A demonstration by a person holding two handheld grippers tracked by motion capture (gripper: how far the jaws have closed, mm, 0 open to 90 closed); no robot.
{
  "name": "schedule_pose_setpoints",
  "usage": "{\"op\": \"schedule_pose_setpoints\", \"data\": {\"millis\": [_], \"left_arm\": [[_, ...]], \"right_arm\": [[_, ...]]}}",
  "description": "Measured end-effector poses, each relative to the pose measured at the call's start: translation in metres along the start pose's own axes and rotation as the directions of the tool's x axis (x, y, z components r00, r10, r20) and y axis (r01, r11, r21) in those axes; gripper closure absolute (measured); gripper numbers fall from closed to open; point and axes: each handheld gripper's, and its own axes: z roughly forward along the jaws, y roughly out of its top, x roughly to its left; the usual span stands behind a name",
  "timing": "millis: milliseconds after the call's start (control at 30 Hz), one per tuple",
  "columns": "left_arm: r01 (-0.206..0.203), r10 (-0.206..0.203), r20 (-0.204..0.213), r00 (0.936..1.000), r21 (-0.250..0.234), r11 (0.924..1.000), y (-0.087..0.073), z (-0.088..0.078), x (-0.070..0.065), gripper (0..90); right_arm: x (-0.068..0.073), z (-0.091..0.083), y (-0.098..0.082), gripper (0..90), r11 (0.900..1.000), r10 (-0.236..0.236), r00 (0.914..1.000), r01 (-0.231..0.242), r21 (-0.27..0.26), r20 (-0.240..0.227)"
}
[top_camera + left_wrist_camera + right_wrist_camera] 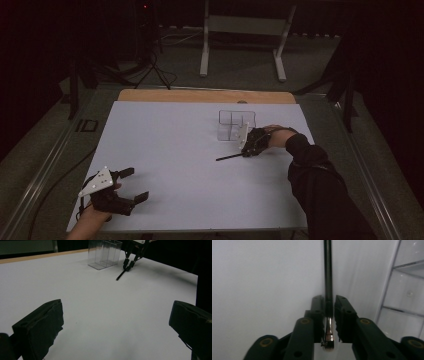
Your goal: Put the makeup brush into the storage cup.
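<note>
From the high view, your right gripper (243, 151) is stretched out across the white table (165, 150) and pinches one end of a thin black pen (229, 157), whose far tip rests on the table. The clear organizer (236, 124) stands just beside and behind that gripper. Your left gripper (134, 185) waits well apart at the near left corner, its jaws spread with nothing between them. By my reading, the pick-up is made and the lift and drop into a compartment are left.

In the left gripper view, the two black jaws stand wide at either edge above bare table, while farther off the right gripper (128, 267) leans down from above with the pen (121, 275) slanting to the surface, the organizer (105, 253) close on its left.

In the right gripper view, your fingers (344, 312) press on the pen (327, 272) from both sides; its shaft runs straight ahead, and the organizer's wall (404, 290) rises to the right.
</note>
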Motion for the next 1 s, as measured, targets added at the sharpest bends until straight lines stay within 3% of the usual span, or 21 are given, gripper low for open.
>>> {"op": "schedule_pose_setpoints", "data": {"millis": [100, 333, 433, 567, 633, 800, 900, 1000], "left_arm": [[-0.001, 0.001, 0.001, 1.0, 0.001, 1.0, 0.0, 0.0, 0.0, 0.3], [-0.003, 0.003, 0.0, 1.0, 0.004, 1.0, 0.0, 0.001, 0.0, 0.3], [-0.003, 0.003, -0.001, 1.0, 0.004, 1.0, 0.0, 0.001, 0.0, 0.3], [-0.006, 0.006, -0.001, 1.0, 0.007, 1.0, 0.0, 0.001, -0.001, 0.3], [-0.007, 0.007, 0.0, 1.0, 0.007, 1.0, 0.0, 0.001, -0.001, 0.3], [-0.006, 0.006, 0.003, 1.0, 0.008, 0.9999, 0.0, 0.002, -0.002, 0.4], [-0.009, 0.009, 0.003, 1.0, 0.01, 0.9999, 0.0, 0.003, -0.002, 0.3], [-0.011, 0.01, 0.002, 0.9999, 0.01, 0.9999, 0.001, 0.002, -0.002, 0.3]], "right_arm": [[0.0, 0.0, 0.0, 82.7, 1.0, -0.006, 0.9999, 0.006, 0.0, -0.009], [0.0, -0.002, 0.0, 83.5, 0.999, 0.032, 0.9993, -0.032, -0.032, -0.022], [0.0, -0.004, 0.002, 83.5, 0.997, 0.071, 0.9971, -0.072, -0.038, -0.027], [0.002, -0.007, 0.008, 83.5, 0.989, 0.137, 0.9887, -0.14, -0.045, -0.059], [0.004, -0.009, 0.01, 83.5, 0.987, 0.148, 0.987, -0.152, -0.051, -0.062], [0.006, -0.019, 0.01, 83.6, 0.971, 0.226, 0.97, -0.232, -0.061, -0.089], [0.008, -0.024, 0.01, 83.6, 0.964, 0.252, 0.963, -0.258, -0.064, -0.097], [0.01, -0.029, 0.01, 83.7, 0.96, 0.259, 0.9619, -0.266, -0.091, -0.089]]}}
